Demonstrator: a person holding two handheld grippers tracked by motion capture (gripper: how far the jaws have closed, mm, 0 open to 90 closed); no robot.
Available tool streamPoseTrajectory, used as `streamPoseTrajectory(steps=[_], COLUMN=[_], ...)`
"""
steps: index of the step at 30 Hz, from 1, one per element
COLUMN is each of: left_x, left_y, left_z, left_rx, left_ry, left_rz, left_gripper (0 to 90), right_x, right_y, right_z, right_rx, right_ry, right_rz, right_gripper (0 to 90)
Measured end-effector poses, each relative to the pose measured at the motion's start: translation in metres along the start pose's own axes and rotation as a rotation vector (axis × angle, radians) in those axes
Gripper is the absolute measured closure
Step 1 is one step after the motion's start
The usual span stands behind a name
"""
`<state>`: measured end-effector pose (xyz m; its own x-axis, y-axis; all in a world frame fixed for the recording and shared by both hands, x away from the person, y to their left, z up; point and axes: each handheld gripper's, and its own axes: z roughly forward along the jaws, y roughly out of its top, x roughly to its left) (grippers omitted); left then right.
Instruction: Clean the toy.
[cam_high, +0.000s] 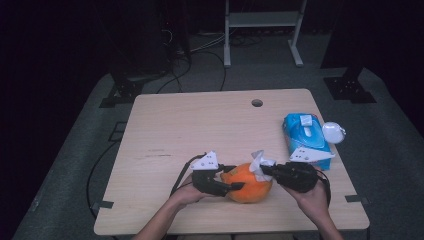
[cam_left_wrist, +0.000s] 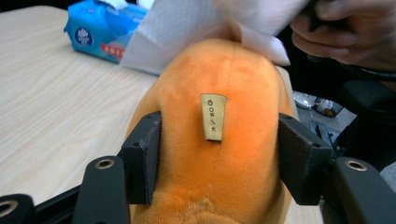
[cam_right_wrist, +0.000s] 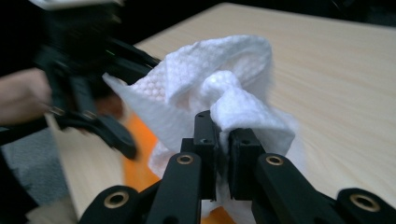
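An orange plush toy (cam_high: 248, 189) lies near the front edge of the wooden table (cam_high: 200, 125). My left gripper (cam_high: 236, 177) comes at it from the left, its jaws pressing on both flanks of the plush toy (cam_left_wrist: 233, 70), which carries a small sewn label (cam_left_wrist: 213, 116). My right gripper (cam_high: 265, 171) is shut on a crumpled white tissue (cam_high: 260, 162) and holds it against the toy's top right. In the right gripper view the tissue (cam_right_wrist: 224, 84) bunches out of the closed right gripper (cam_right_wrist: 223, 140), with the left gripper (cam_right_wrist: 93, 93) blurred beyond it.
A blue pack of tissues (cam_high: 305, 132) lies at the table's right edge with a small white round object (cam_high: 333, 132) beside it. A cable hole (cam_high: 257, 103) sits near the far edge. A metal stand (cam_high: 262, 30) and cables are on the floor behind.
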<state>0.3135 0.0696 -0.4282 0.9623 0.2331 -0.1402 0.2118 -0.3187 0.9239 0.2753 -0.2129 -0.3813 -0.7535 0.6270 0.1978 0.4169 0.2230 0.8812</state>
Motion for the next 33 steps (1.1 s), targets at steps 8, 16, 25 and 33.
streamPoseTrajectory(steps=[8, 16, 25, 33], left_x=[0.002, -0.003, 0.012, 0.013], left_y=[0.002, 0.003, -0.015, -0.025], left_z=[-0.006, 0.002, 0.003, 0.009], left_rx=[0.006, 0.020, 0.053, 0.056], left_ry=[0.039, 0.043, 0.005, 0.009], left_rz=[-0.004, 0.021, -0.048, -0.025], left_gripper=[39.2, 32.1, 10.6, 19.5], right_x=[-0.001, 0.015, -0.012, -0.022], right_y=[-0.007, 0.003, -0.015, -0.020], right_z=[0.012, 0.018, 0.014, 0.012], right_rx=[0.072, 0.047, 0.113, 0.115], right_ry=[-0.042, 0.018, -0.051, -0.063], right_rz=[-0.021, -0.050, 0.000, 0.035], right_gripper=[83.1, 83.1, 83.1, 83.2])
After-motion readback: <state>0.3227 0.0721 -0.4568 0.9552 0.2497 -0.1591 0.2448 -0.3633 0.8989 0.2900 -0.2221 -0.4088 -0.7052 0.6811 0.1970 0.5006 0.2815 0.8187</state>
